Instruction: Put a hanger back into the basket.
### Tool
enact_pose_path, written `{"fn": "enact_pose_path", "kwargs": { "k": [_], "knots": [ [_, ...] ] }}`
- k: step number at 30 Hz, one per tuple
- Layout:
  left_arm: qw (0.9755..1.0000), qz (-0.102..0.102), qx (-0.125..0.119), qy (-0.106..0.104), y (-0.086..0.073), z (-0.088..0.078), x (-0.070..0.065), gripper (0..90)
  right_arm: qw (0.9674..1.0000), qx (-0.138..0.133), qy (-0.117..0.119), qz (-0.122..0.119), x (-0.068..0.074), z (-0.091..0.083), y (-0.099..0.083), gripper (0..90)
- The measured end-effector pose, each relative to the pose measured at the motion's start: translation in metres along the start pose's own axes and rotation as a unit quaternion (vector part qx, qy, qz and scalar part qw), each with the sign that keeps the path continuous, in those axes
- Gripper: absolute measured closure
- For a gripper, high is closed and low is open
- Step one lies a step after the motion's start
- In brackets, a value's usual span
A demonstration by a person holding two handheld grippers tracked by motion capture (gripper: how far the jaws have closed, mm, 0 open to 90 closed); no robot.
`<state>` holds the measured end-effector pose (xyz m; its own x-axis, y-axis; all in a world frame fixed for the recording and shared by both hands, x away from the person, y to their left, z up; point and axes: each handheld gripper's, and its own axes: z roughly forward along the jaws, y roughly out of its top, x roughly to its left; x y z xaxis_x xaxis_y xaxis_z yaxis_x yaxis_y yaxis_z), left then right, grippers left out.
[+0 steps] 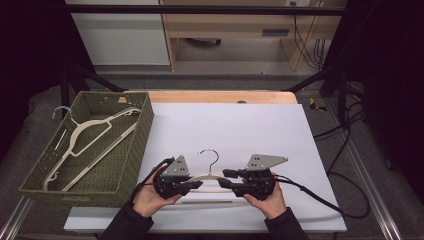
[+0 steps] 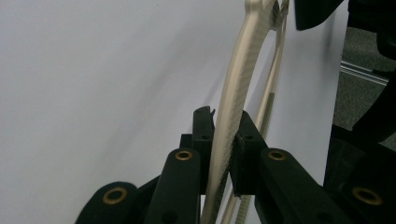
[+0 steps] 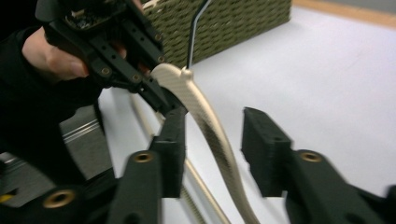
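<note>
A beige hanger (image 1: 210, 176) with a dark wire hook (image 1: 212, 155) is held just above the white tabletop, near the front edge. My left gripper (image 1: 197, 184) is shut on its left arm; in the left gripper view both pads clamp the ribbed hanger (image 2: 233, 112) at the left gripper's tips (image 2: 223, 133). My right gripper (image 1: 226, 179) faces it from the right. In the right gripper view the right gripper (image 3: 217, 144) stands open, and the hanger (image 3: 210, 126) runs between the jaws with a gap on the right side. The left gripper (image 3: 135, 56) shows beyond, in a hand.
A green woven basket (image 1: 145, 125) stands at the left of the table and holds another beige hanger (image 1: 90, 137). The same basket (image 3: 233, 28) rises behind the hook in the right gripper view. Cables trail off the table's right side (image 1: 320, 197).
</note>
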<state>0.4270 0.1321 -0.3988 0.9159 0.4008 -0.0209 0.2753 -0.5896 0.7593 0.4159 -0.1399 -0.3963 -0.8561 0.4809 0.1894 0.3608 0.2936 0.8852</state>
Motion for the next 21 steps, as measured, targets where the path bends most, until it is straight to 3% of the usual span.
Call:
{"fn": "enact_pose_path", "kwargs": {
  "k": [3, 4, 6, 10, 14, 16, 17, 18, 21],
  "knots": [
    [1.0000, -0.006, -0.003, 0.007, 0.000, -0.002, 0.001, 82.0, 0.9999, -0.011, -0.007, -0.004, 0.000, -0.004, 0.001, 53.5],
    [0.9999, -0.010, -0.006, 0.010, 0.000, -0.003, 0.002, 82.0, 0.9996, -0.023, -0.017, -0.004, -0.003, -0.010, 0.001, 46.0],
    [0.9991, -0.026, -0.020, 0.025, -0.001, -0.008, 0.004, 82.0, 0.9989, -0.032, -0.034, -0.002, -0.006, -0.016, 0.001, 42.2],
    [0.9977, -0.038, -0.032, 0.046, -0.001, -0.013, 0.006, 82.0, 0.9970, -0.055, -0.054, 0.006, -0.012, -0.029, 0.000, 32.5],
    [0.9942, -0.055, -0.056, 0.074, -0.001, -0.021, 0.008, 81.9, 0.9923, -0.082, -0.092, 0.014, -0.019, -0.048, -0.003, 21.1],
    [0.9914, -0.066, -0.068, 0.091, 0.000, -0.027, 0.009, 81.9, 0.9891, -0.083, -0.119, 0.024, -0.025, -0.062, -0.006, 14.6],
    [0.9914, -0.066, -0.068, 0.091, 0.000, -0.027, 0.009, 81.9, 0.9882, -0.081, -0.128, 0.025, -0.027, -0.066, -0.008, 13.1],
    [0.9893, -0.072, -0.077, 0.101, 0.001, -0.032, 0.009, 81.9, 0.9869, -0.082, -0.136, 0.029, -0.029, -0.070, -0.009, 11.5],
    [0.9873, -0.079, -0.085, 0.108, 0.003, -0.038, 0.009, 81.9, 0.9848, -0.086, -0.146, 0.039, -0.033, -0.076, -0.013, 8.4]
  ]
}}
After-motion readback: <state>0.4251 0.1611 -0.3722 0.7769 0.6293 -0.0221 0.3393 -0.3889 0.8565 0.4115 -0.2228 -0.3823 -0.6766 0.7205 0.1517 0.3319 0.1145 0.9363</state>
